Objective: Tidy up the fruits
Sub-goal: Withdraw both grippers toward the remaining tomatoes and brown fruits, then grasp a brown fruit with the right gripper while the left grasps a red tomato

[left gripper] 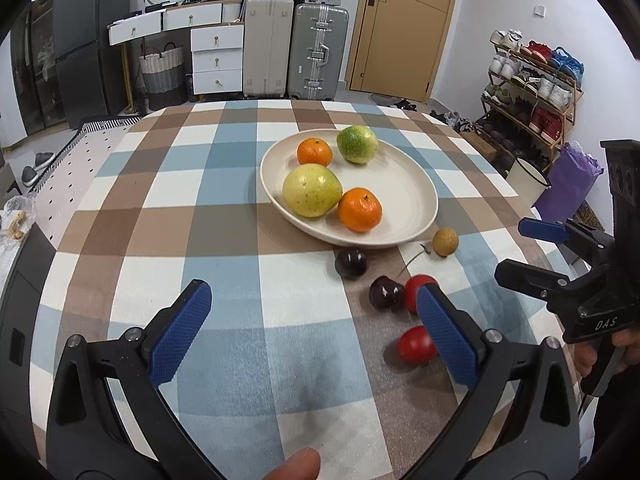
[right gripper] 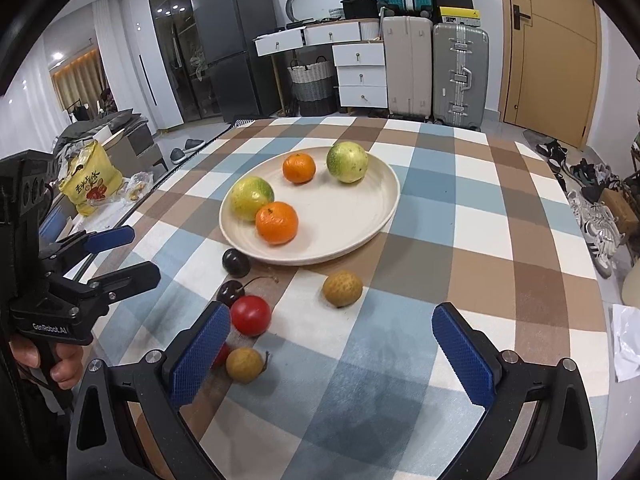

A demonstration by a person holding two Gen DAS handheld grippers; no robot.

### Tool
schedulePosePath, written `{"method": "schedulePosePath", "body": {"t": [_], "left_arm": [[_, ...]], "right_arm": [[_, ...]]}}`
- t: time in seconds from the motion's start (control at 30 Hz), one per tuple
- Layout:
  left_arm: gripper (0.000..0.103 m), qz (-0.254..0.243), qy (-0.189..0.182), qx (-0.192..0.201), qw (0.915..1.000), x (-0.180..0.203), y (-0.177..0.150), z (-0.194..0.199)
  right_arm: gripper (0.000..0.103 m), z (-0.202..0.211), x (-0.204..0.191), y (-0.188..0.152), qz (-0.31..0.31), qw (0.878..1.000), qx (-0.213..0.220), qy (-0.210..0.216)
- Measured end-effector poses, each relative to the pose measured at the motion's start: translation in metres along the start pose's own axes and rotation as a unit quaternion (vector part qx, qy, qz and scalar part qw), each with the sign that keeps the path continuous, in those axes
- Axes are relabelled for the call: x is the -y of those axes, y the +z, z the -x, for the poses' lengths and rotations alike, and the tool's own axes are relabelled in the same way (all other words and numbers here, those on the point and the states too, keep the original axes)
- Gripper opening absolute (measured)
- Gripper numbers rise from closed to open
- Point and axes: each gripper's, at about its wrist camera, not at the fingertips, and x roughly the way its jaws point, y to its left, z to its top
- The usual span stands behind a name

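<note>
Four fruits sat on the plate (right gripper: 384, 216) as I held both grippers (left gripper: 316, 320) (right gripper: 332, 340) spread and empty, ready for loose cherries (right gripper: 236, 262) near the table's front edge.

My checked tablecloth (right gripper: 472, 216) runs out toward a white drawer unit (right gripper: 360, 76) at twelve o'clock, with a woven basket (right gripper: 311, 76) just left of it and two upright suitcases (right gripper: 460, 76) to its right. At one o'clock stands a tan wooden door (right gripper: 548, 48) in a white wall, and at eleven a dark fridge (right gripper: 228, 40). From my left, a shoe rack (left gripper: 532, 92) fills two o'clock, a purple bag (left gripper: 568, 176) below it.
</note>
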Motion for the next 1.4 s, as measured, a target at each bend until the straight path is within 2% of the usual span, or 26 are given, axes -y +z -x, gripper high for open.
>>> {"method": "schedulePosePath", "body": {"t": [0.23,0.47,0.8,1.2,1.4], "left_arm": [[0.102,-0.003,-0.016,-0.010,0.9998,0.006,-0.009,0.006],[0.102,-0.031,-0.012,-0.028,0.9991,0.016,-0.019,-0.002],[0.102,-0.021,-0.009,-0.050,0.9985,0.011,-0.027,-0.016],[0.102,-0.033,-0.010,-0.068,0.9971,0.017,-0.033,-0.029],[0.102,-0.036,-0.011,-0.070,0.9969,0.020,-0.033,-0.031]], "right_arm": [[0.102,-0.003,-0.011,-0.009,0.009,1.000,-0.025,-0.004],[0.102,-0.009,-0.019,-0.021,0.018,0.999,-0.042,-0.011],[0.102,-0.027,-0.024,-0.037,0.031,0.996,-0.077,-0.016],[0.101,-0.044,-0.037,-0.044,0.061,0.993,-0.095,-0.019],[0.090,-0.047,-0.040,-0.039,0.068,0.993,-0.090,-0.017]]}}
